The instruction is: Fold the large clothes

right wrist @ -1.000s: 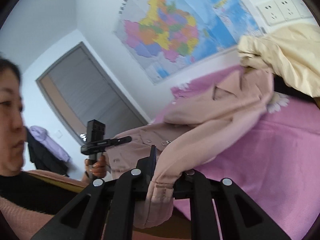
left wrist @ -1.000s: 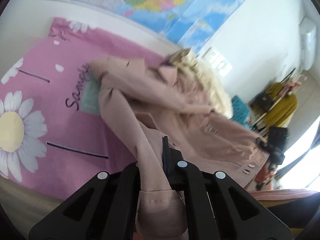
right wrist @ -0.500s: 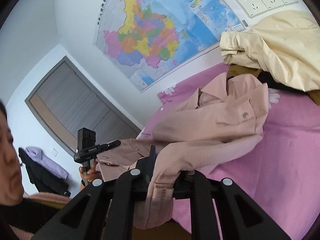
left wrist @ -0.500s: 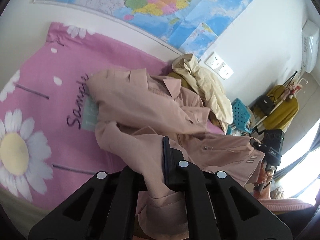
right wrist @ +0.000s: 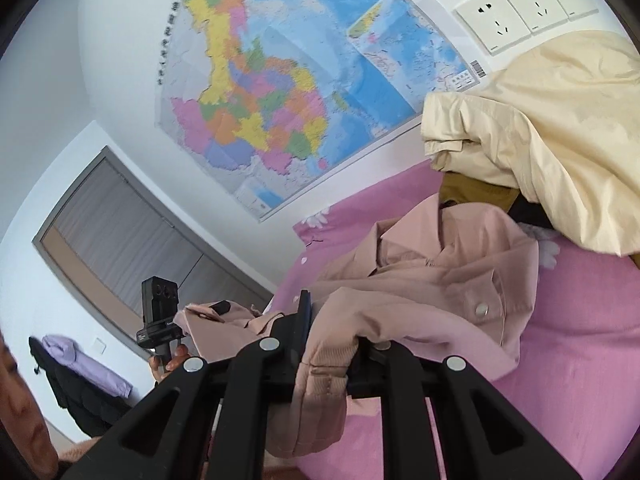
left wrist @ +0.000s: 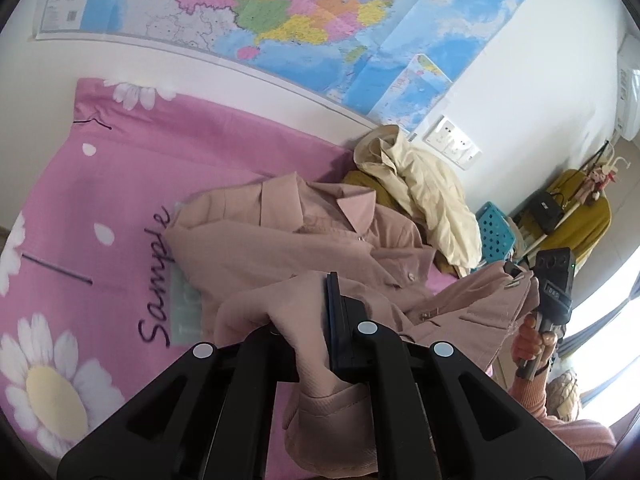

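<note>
A dusty-pink jacket (left wrist: 280,248) lies collar toward the wall on a pink daisy bedsheet (left wrist: 120,184). My left gripper (left wrist: 308,312) is shut on one sleeve near its cuff, which hangs down between the fingers. My right gripper (right wrist: 332,320) is shut on the other sleeve, whose ribbed cuff droops below the jaws. In the right wrist view the jacket (right wrist: 420,276) shows a snap button on its chest pocket. Each gripper shows in the other's view, the right gripper (left wrist: 516,276) and the left gripper (right wrist: 216,306), both raised with pink cloth in them.
A cream jacket (left wrist: 420,184) is heaped over a mustard garment at the wall end of the bed. A map (left wrist: 320,20) and wall sockets (right wrist: 520,12) are on the wall. A blue basket (left wrist: 494,236) stands beyond the bed; a grey door (right wrist: 120,240) is at left.
Both grippers have drawn back from the wall and risen a little with the sleeves, so the jacket sits farther off and its sleeves are pulled toward me. The right gripper has rolled.
</note>
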Demonstrator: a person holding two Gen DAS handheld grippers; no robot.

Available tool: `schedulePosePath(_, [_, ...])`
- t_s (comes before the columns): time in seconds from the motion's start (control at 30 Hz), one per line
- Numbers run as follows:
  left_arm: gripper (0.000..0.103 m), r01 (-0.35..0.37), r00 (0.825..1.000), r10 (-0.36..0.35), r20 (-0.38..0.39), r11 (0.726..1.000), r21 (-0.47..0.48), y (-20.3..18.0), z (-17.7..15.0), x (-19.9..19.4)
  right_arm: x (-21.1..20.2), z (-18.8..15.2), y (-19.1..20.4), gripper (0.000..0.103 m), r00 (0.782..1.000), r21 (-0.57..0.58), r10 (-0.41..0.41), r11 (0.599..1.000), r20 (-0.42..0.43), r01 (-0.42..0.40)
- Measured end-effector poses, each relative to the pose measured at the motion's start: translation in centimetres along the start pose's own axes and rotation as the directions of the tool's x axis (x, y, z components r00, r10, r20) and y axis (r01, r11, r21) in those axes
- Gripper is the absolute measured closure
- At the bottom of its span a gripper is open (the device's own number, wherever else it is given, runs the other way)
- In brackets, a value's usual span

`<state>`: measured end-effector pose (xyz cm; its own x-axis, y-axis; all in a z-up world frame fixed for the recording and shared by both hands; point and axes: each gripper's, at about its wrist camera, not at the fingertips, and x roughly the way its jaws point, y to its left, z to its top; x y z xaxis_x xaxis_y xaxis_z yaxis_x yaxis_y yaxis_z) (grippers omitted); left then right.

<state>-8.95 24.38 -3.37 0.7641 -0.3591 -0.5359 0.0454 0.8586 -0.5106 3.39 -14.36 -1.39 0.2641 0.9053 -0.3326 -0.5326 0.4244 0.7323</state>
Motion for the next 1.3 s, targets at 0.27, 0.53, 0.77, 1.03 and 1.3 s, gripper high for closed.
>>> schedulePosePath(0.27, [0.098,-0.023,0.999,0.023,-0.035,1.0,0.01,0.4,3.5,2.7,2.4,3.0,-2.0,0.09,0.999,0.062,-0.047,0.997,-0.001,0.047])
schedulePosePath(0.53, [0.098,-0.065,0.995,0.064,-0.074,0.998,-0.01,1.5,5.5,5.5,4.8,5.0,-4.1,0.09,0.995,0.106,-0.092,0.99,-0.026,0.094])
schedulePosePath(0.77, [0.098,-0.1,0.989,0.094,-0.114,0.994,-0.05,3.5,7.2,8.4,7.0,6.5,-6.0,0.09,0.99,0.145,-0.13,0.98,-0.049,0.136])
schedulePosePath(1.03, [0.096,-0.166,0.974,0.152,-0.17,0.983,-0.074,5.8,8.5,11.8,8.9,7.7,-9.1,0.089,0.985,0.212,-0.158,0.963,-0.07,0.169])
schedulePosePath(1.3, [0.095,-0.192,0.964,0.173,-0.201,0.979,-0.074,6.9,9.2,14.1,10.3,8.1,-11.4,0.088,0.981,0.257,-0.169,0.948,-0.093,0.188])
